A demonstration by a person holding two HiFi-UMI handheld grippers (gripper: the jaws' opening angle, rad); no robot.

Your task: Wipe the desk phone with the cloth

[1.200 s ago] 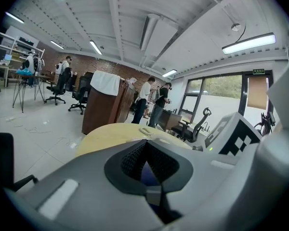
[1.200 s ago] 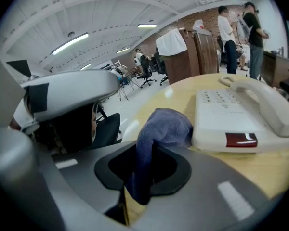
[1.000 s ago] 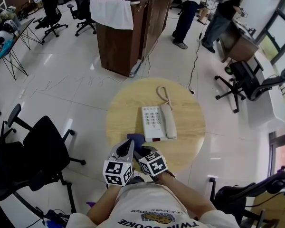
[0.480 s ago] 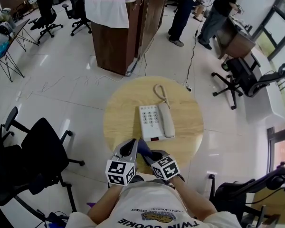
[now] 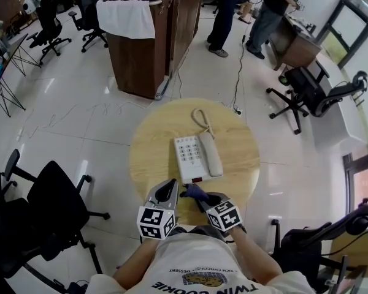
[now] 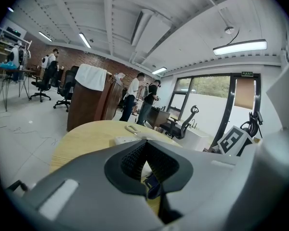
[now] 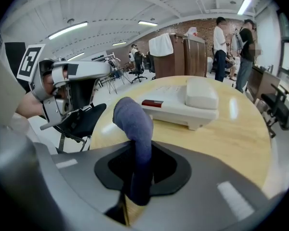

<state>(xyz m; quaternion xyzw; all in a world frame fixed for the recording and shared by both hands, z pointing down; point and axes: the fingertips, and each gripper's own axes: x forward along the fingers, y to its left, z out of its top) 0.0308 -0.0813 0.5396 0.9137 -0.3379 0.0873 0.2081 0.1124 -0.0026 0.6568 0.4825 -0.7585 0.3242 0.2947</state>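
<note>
Both grippers hover at the near edge of the desk [image 5: 152,155]. The right gripper [image 5: 203,198] points at the desk phone [image 5: 193,157], its fingers gripping the cloth [image 5: 195,192]. The left gripper [image 5: 167,187] sits beside it, fingers closed on nothing.

The shirt [image 5: 191,266] is showing print that is lying upside down in the head view: a small word reading "DESSERT" and, partly cut off by the lower edge, large letters reading "TWIN COOKIE". The keys on the phone [image 5: 187,155] are coming out too small to read, and so is the green sign [image 6: 246,73] above the window in the left gripper view.
</note>
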